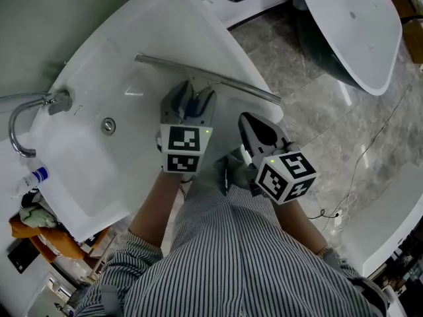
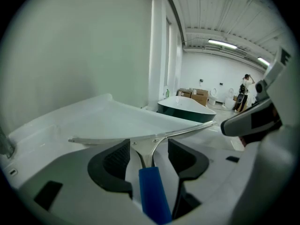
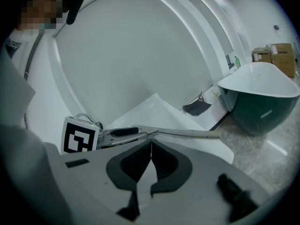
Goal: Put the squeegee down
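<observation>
The squeegee (image 1: 211,78) has a long metal blade, which lies across the far rim of the white basin (image 1: 99,78). Its blue handle (image 2: 152,196) runs back between the jaws of my left gripper (image 1: 192,96). Those jaws stand wide apart on either side of the handle, and the pads do not press on it. In the left gripper view the blade (image 2: 140,137) stretches across just beyond the left gripper (image 2: 149,156). My right gripper (image 1: 251,123) hovers to the right, shut and empty. From the right gripper (image 3: 151,156) I see the squeegee (image 3: 187,133) and left gripper (image 3: 117,134) ahead.
A chrome faucet (image 1: 23,121) and a drain (image 1: 108,125) sit at the basin's left. A freestanding tub (image 1: 357,32) stands on the marble floor at the upper right. A small bottle (image 1: 33,177) and cloths lie at the lower left. The person's striped clothing fills the foreground.
</observation>
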### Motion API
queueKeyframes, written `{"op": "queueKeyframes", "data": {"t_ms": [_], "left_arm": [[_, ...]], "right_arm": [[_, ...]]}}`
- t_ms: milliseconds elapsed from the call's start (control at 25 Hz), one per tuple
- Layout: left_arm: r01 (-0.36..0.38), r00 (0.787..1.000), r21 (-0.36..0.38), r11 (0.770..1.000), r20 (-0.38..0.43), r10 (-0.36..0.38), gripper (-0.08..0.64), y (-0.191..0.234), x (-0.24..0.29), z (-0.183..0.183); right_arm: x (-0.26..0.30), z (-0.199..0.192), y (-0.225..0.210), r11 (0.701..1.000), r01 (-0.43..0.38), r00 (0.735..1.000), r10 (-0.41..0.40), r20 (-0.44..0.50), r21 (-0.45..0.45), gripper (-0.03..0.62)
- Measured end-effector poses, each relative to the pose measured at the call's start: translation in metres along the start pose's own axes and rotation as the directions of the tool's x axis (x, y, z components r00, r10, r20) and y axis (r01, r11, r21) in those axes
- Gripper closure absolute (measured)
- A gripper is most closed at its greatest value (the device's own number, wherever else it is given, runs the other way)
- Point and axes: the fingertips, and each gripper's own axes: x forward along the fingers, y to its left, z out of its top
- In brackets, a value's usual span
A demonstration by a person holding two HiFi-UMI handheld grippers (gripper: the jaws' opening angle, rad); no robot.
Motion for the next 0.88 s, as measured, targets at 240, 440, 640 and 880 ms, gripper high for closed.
{"op": "queueKeyframes", "data": {"t_ms": [240, 440, 640, 880], "left_arm": [[-0.006, 0.996, 0.020, 1.000, 0.091, 0.004, 0.318, 0.003, -0.022, 0.029], [0.009, 0.989, 0.043, 0.999, 0.148, -0.016, 0.326, -0.002, -0.052, 0.053], [0.012, 0.974, 0.065, 0.998, 0.224, -0.027, 0.419, -0.009, -0.086, 0.079], [0.026, 0.958, -0.005, 1.000, 0.286, -0.023, 0.504, -0.008, -0.117, 0.092]], "right_arm": [[-0.011, 0.026, 0.007, 0.998, -0.005, 0.999, 0.008, 0.051, -0.063, 0.575], [-0.024, 0.056, 0.025, 0.991, -0.016, 0.994, 0.030, 0.109, -0.129, 0.575], [-0.038, 0.070, 0.047, 0.985, -0.039, 0.988, 0.063, 0.138, -0.168, 0.575], [-0.042, 0.074, 0.072, 0.972, -0.077, 0.983, 0.111, 0.144, -0.221, 0.575]]}}
